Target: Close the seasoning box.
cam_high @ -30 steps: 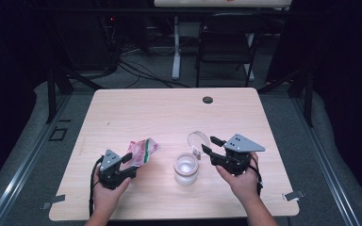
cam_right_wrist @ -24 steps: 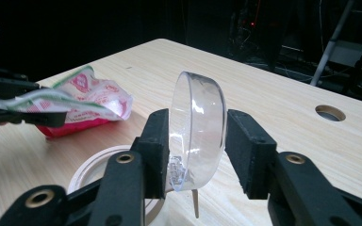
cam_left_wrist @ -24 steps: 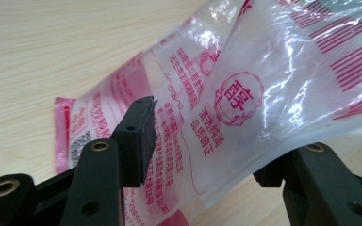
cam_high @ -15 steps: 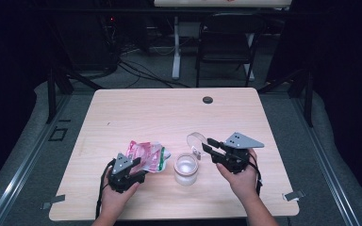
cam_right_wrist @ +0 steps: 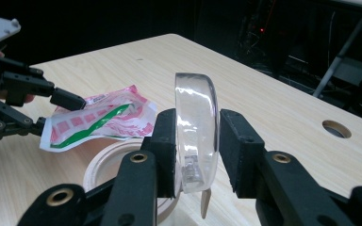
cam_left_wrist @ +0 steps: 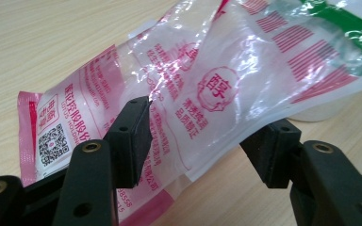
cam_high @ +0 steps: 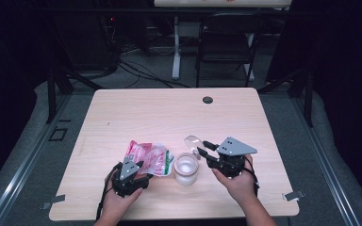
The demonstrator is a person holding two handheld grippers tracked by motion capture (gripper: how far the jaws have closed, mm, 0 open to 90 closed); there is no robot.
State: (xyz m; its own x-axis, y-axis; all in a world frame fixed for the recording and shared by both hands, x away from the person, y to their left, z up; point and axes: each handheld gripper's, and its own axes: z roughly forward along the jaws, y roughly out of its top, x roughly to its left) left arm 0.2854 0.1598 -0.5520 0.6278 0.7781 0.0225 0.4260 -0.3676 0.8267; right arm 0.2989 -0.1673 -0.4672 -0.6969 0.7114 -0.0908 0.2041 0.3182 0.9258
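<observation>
- The crinkly pink-and-clear plastic packet (cam_high: 149, 157) lies at six o'clock on my table (cam_high: 169, 108), long axis running nine to three, green end over the jar (cam_high: 186, 168).
- My left gripper (cam_left_wrist: 202, 141) has been opening; packet between the jaws, unpinched.
- My right gripper (cam_right_wrist: 195, 143) clamps the round clear lid (cam_right_wrist: 195, 127), on edge.

Both hands come in from the near table edge, the left gripper (cam_high: 139, 170) low and angled toward the right with its jaws just widened around a pink plastic packet (cam_left_wrist: 179, 94), while the right gripper (cam_high: 202, 148) points left, its jaws clamped on a clear round lid (cam_right_wrist: 195, 136) held on edge.
</observation>
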